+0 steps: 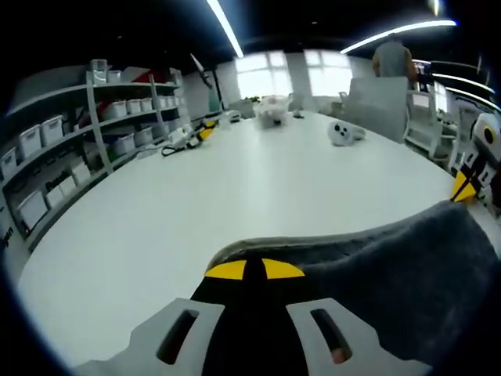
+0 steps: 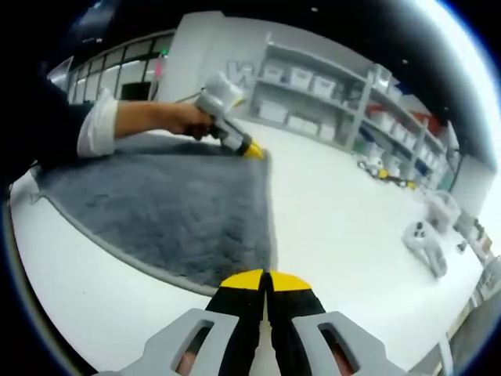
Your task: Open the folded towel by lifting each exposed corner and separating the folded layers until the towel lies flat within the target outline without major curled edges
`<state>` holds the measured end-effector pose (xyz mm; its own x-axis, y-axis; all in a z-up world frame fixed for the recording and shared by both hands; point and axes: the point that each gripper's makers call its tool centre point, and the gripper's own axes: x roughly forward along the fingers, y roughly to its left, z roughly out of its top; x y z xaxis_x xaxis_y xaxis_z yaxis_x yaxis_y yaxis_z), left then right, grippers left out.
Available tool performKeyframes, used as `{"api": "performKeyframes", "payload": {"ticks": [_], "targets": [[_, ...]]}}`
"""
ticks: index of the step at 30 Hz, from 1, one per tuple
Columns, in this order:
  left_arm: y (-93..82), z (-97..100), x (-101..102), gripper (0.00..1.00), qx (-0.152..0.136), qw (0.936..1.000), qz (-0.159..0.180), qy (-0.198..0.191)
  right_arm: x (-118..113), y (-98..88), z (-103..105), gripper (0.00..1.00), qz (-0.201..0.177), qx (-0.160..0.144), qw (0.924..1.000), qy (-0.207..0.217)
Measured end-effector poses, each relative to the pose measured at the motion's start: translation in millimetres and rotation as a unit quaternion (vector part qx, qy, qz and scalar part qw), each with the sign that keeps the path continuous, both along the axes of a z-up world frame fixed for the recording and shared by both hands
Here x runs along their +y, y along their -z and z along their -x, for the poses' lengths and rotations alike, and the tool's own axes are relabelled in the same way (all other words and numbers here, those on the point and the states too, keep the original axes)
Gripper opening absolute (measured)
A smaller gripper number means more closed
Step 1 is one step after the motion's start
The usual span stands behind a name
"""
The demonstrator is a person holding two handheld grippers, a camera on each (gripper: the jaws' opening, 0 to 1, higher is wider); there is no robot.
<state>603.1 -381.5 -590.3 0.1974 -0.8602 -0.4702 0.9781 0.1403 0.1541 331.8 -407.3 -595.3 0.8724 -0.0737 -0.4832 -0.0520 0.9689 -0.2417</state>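
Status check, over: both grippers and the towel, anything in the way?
Left gripper shut on grey towel edge. Right gripper shut at the towel's near corner. Towel spread on white table, no fold visible. Nothing on the towel.

Bare table (image 1: pixel 235 204) runs open toward 12 o'clock — clutter only far off: a white controller (image 1: pixel 344 133) at 1, shelves (image 1: pixel 86 149) at 10.

Black, yellow-tipped left claw (image 1: pixel 254 270) and right claw (image 2: pixel 264 280); dark sleeve (image 2: pixel 43 117), white cuff (image 2: pixel 95 124).
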Motion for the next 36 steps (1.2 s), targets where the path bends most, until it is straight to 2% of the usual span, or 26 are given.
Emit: {"api": "performKeyframes", "payload": {"ticks": [4, 8, 11, 13, 16, 19, 27, 31, 36], "targets": [[-3.5, 8.4, 5, 0.06, -0.008, 0.9999, -0.011, 0.009, -2, -7.0, -3, 0.0, 0.013, -0.009, 0.9999, 0.0], [-9.1, 21.2, 9, 0.06, -0.004, 0.9997, -0.013, 0.02, 4, -17.6, -13, 0.0, 0.014, -0.025, 0.9994, -0.018], [-8.9, 35.1, 14, 0.06, 0.008, 0.9992, -0.021, 0.034, 11, -21.1, -28, 0.0, 0.014, -0.032, 0.9987, -0.037], [-8.9, 44.8, 20, 0.05, 0.007, 0.9986, -0.032, 0.041, 13, -21.7, -39, 0.0, 0.028, -0.031, 0.9979, -0.05], [-8.8, 61.5, 33, 0.05, 0.008, 0.9973, -0.043, 0.058, 19, -24.2, -54, 0.0, 0.026, -0.037, 0.997, -0.062], [-7.3, 70.7, 44, 0.04, -0.002, 0.9969, -0.045, 0.064, 22, -23.5, -63, 0.0, 0.028, -0.036, 0.9966, -0.069], [-8.6, 80.4, 62, 0.03, 0.009, 0.9962, -0.053, 0.068, 26, -16.6, -79, 0.0, 0.029, -0.027, 0.9959, -0.082], [-12.4, 87.2, 66, 0.02, 0.03, 0.996, -0.042, 0.073, 25, -11.0, -82, 0.0, 0.028, -0.02, 0.9962, -0.081], [-4.9, 90.9, 74, 0.01, 0.022, 0.9951, -0.059, 0.076, 27, -0.7, -81, 0.0, 0.025, -0.004, 0.9962, -0.083]]}}
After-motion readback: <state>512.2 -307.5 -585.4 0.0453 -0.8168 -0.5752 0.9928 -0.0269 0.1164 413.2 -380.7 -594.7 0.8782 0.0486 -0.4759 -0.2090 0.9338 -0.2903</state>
